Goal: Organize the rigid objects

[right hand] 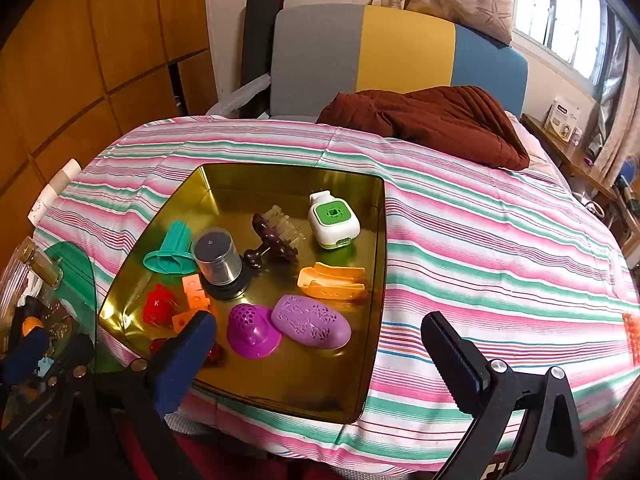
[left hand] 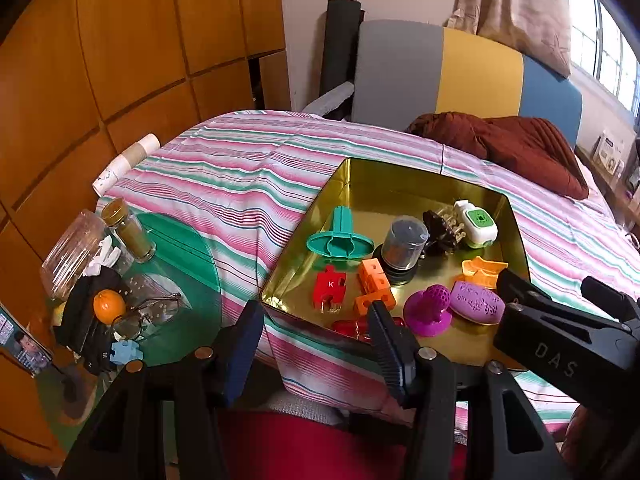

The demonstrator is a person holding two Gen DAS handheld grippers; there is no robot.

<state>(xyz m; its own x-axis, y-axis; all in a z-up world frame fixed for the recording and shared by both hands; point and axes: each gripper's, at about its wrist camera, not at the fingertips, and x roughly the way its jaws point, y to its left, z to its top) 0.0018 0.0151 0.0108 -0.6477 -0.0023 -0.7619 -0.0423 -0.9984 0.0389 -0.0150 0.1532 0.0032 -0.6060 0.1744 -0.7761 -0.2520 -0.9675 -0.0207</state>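
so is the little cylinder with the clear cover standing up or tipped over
Upright. The cylinder stands on its round black base on the gold tray, clear cover on top, beside the teal piece.

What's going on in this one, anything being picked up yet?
Not yet. A person holds two tongs over a gold tray on a striped bedspread. The left tongs and right tongs both stand open with nothing between them. The tray already holds small objects: a purple oval piece, an orange holder, a white and green device, a teal funnel-like part and a red puzzle piece.
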